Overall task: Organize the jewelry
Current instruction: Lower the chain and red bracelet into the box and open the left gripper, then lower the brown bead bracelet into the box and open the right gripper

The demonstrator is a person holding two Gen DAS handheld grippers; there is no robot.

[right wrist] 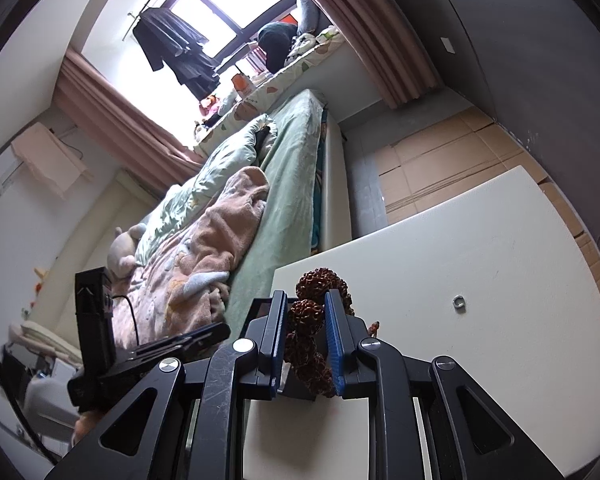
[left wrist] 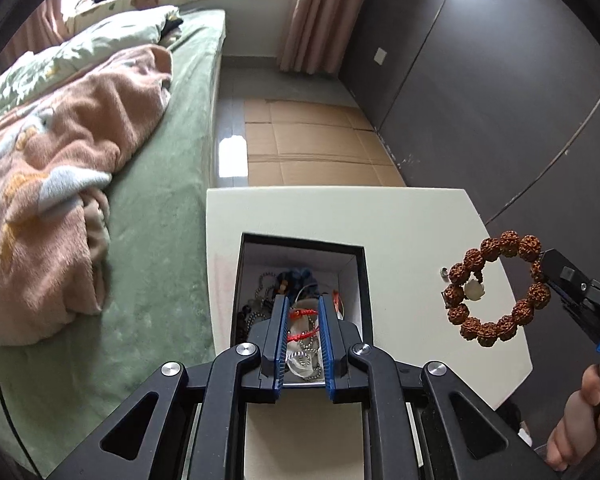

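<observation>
Two grippers: right gripper (right wrist: pixel 306 344) clamps brown bead bracelet (left wrist: pixel 496 290) above white table (left wrist: pixel 420 216); left gripper (left wrist: pixel 304 340) over black box (left wrist: pixel 366 280), jaws narrow, w/ nothing pinched.

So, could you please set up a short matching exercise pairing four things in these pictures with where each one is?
Things:
1. Brown bead bracelet
2. Red cord
3. Small metal ring
4. Pink blanket

Places:
A. on the bed
B. loose on the white table
C. in the right gripper's fingers, off the table
D. in the black box, between the left gripper's fingers

Pairs: 1-C, 2-D, 3-B, 4-A
</observation>
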